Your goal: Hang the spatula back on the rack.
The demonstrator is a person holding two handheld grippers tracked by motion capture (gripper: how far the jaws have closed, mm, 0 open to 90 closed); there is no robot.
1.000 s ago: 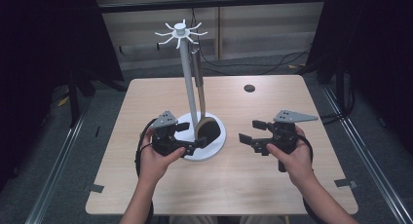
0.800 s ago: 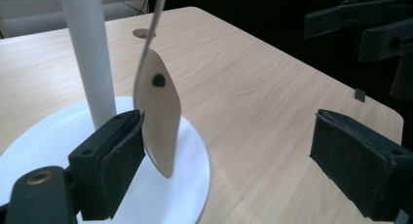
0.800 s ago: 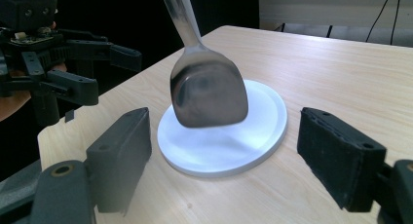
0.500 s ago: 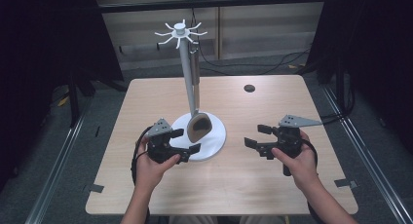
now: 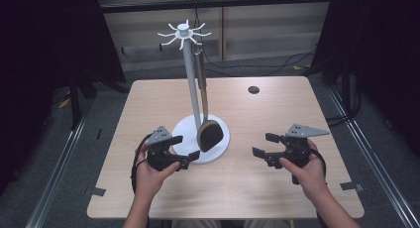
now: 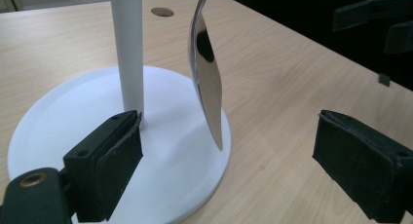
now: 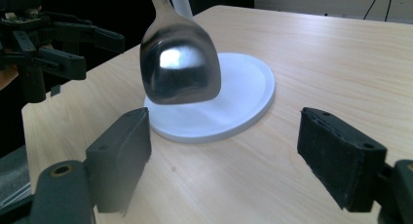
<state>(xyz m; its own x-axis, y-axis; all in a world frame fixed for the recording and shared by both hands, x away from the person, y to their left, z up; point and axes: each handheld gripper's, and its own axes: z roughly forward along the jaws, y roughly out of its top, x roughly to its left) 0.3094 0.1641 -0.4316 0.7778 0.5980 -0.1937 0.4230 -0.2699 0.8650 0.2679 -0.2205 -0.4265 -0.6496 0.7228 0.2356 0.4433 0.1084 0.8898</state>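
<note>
Two hand-held grippers sit low over the worktop, one on either side of a white stand. The left hand-held gripper has its jaws spread wide with nothing between them; in the left gripper view one pad lies just beside the pole above the round base. The right hand-held gripper is also wide open and empty, well apart from the base and pointing toward it, probably so either hand can close in on the hanging utensil. That utensil is a spatula, hung by its long handle from one of the hooks at the top of the pole, so its blade dangles just above the base. The blade is polished metal, broad and slightly curved, mirroring the room in the right gripper view. A small dark round spot marks the far side of the worktop.
</note>
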